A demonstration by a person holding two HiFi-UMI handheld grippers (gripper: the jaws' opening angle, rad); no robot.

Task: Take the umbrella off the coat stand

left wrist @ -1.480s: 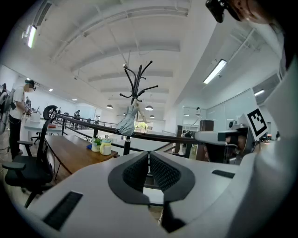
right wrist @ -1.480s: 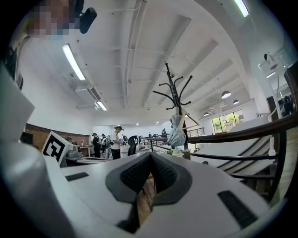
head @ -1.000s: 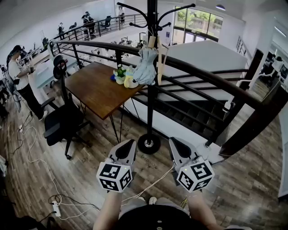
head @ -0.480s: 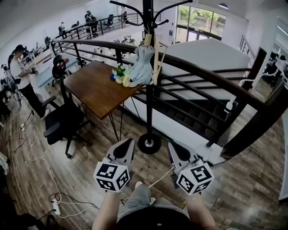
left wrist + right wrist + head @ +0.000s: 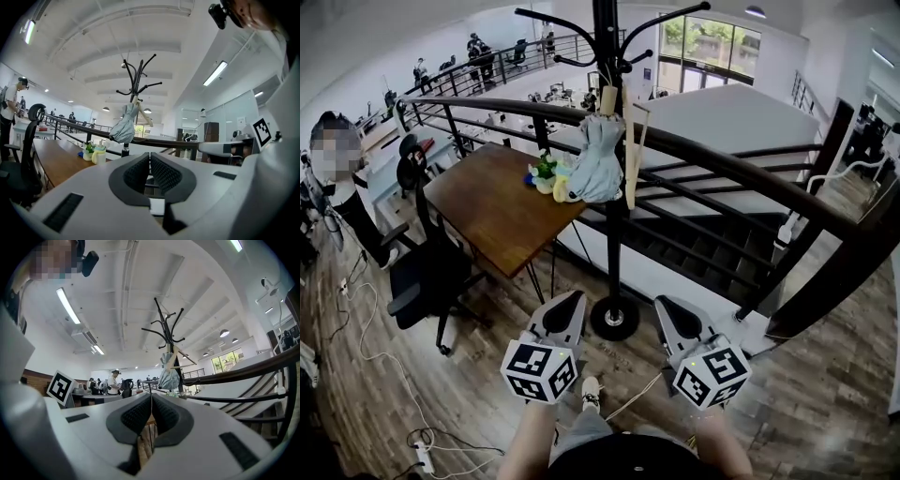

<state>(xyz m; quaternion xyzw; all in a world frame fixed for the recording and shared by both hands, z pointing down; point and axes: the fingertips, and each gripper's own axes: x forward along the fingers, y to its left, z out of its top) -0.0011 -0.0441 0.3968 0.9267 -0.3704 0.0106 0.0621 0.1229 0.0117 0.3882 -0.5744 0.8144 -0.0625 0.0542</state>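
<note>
Umbrella (image 5: 596, 159) on coat stand (image 5: 613, 253) — nearby pot (image 5: 547, 185) seemingly holds greenery (image 5: 546, 166).

Left hand-held gripper (image 5: 569, 300), right one (image 5: 665, 303): closed

Open-plan office: desk (image 5: 487, 208), swivel chair (image 5: 427, 272), mezz. railing (image 5: 741, 165).

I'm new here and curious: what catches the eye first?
A tall black coat stand rises by the railing, a folded grey umbrella hanging near its top. Nearest the camera, the left gripper and right gripper, both shut and empty, point toward the stand.
</note>
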